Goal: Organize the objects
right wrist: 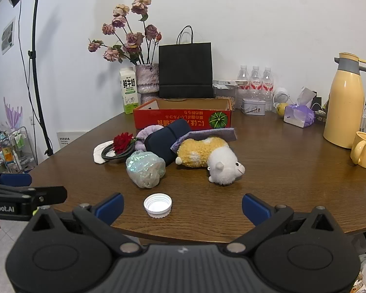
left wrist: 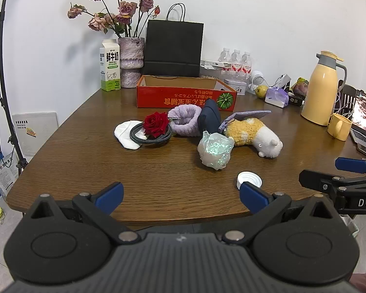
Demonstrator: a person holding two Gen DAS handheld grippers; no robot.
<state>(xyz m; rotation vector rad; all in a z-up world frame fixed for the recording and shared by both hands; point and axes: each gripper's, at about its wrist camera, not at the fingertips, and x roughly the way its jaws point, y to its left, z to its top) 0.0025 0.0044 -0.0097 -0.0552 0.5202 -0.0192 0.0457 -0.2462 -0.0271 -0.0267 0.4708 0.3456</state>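
A pile lies mid-table before an open red cardboard box (left wrist: 183, 97) (right wrist: 180, 119): a red rose (left wrist: 156, 123) (right wrist: 122, 141) on a coiled grey cable (left wrist: 144, 136), a white pad (left wrist: 124, 134), a lilac fluffy band (left wrist: 185, 119), a dark blue pouch (left wrist: 209, 119) (right wrist: 168, 139), an iridescent wrapped bundle (left wrist: 216, 150) (right wrist: 145, 168), a yellow-and-white plush sheep (left wrist: 253, 134) (right wrist: 207, 156) and a white bottle cap (left wrist: 250, 178) (right wrist: 157, 205). My left gripper (left wrist: 181, 197) and right gripper (right wrist: 181, 207) are open and empty at the near edge.
At the back stand a milk carton (left wrist: 109, 66), a vase of dried roses (left wrist: 130, 61), a black paper bag (left wrist: 173, 48) and water bottles (left wrist: 235, 61). A yellow thermos (left wrist: 322, 88) (right wrist: 345, 102) and yellow mug (left wrist: 339, 127) (right wrist: 363, 150) stand right.
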